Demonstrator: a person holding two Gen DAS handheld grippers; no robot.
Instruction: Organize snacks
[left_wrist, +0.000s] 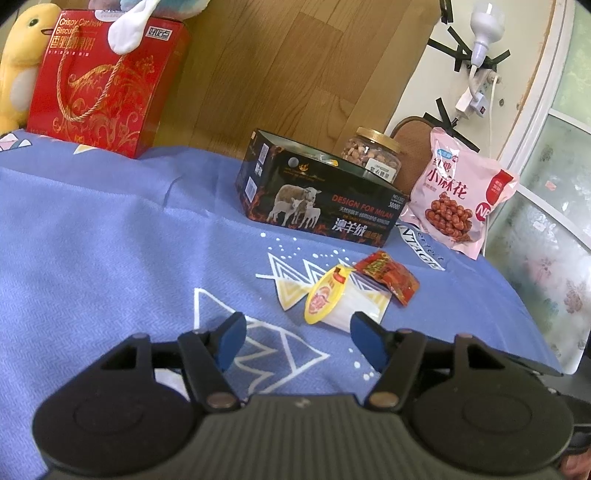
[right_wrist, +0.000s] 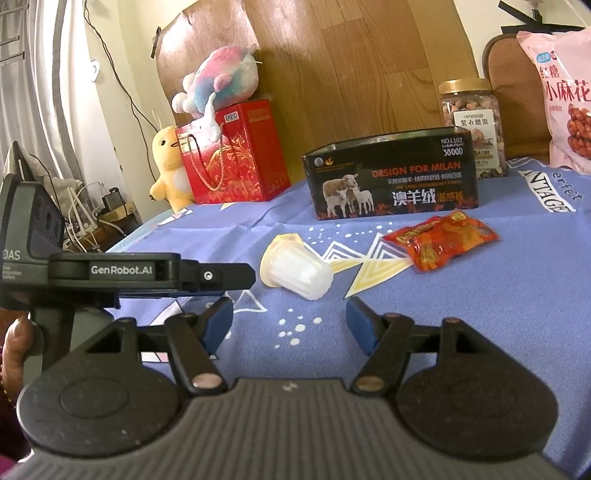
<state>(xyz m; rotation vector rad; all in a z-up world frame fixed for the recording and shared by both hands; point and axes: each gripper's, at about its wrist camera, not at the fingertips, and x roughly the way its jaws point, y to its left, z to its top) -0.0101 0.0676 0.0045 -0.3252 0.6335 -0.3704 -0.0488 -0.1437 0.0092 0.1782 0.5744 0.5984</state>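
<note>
A jelly cup (left_wrist: 332, 301) with a yellow lid lies on its side on the blue cloth, also seen in the right wrist view (right_wrist: 295, 269). A red snack packet (left_wrist: 388, 277) (right_wrist: 443, 240) lies just beyond it. Behind both stands an open-topped black box (left_wrist: 317, 199) (right_wrist: 391, 177) printed with sheep. My left gripper (left_wrist: 299, 339) is open, nothing between its blue pads, and the cup sits just ahead of its right finger. My right gripper (right_wrist: 290, 323) is open and empty, a little short of the cup.
A nut jar (left_wrist: 373, 153) and a pink snack bag (left_wrist: 461, 195) stand behind the box near the table's right edge. A red gift bag (right_wrist: 232, 155) and a yellow plush (right_wrist: 170, 162) stand far left. A hand (right_wrist: 18, 339) holds the left gripper.
</note>
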